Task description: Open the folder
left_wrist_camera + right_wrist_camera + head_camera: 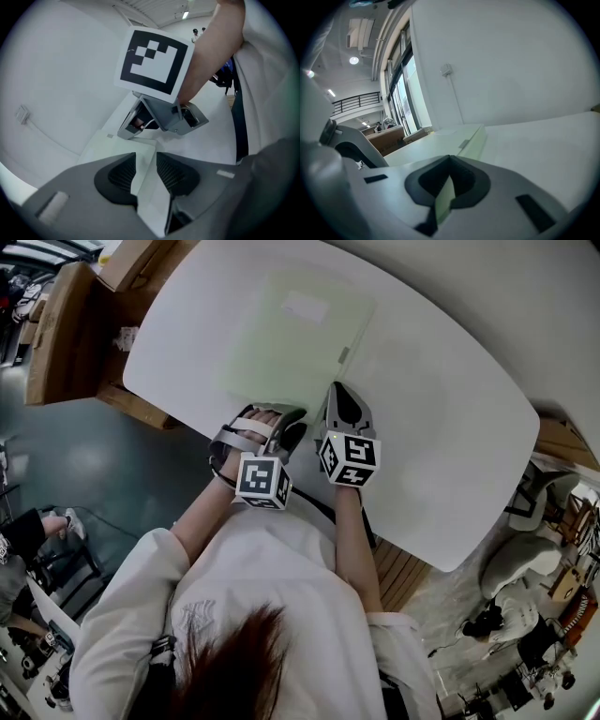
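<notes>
Surface (450, 427): a white, round-edged tabletop that fills the upper half of the head view and carries the folder and both grippers' tips.
Person (281, 596): wears a white shirt and stands at the near edge of the surface with both forearms reaching over it.
Cardboard box (56, 334): brown, standing off the far left end of the surface, well apart from the folder.
Folder (291, 343): pale green and translucent, lying flat and closed on the surface just beyond the two grippers, with its near edge at their tips.
Left gripper (277, 418): sits at the near left part of the folder and is tilted down. In its own view (146, 164) the jaws stand well apart, and a pale corner of the folder (112, 145) runs through the gap without being pinched.
Right gripper (339, 395): sits at the folder's near right corner, just beside the left gripper. In its own view (449, 180) the jaws are closed on a thin green edge of the folder (440, 145).
Label (305, 306): a white rectangle on the folder's far half.
Tab (344, 355): small and grey, on the folder's right edge.
</notes>
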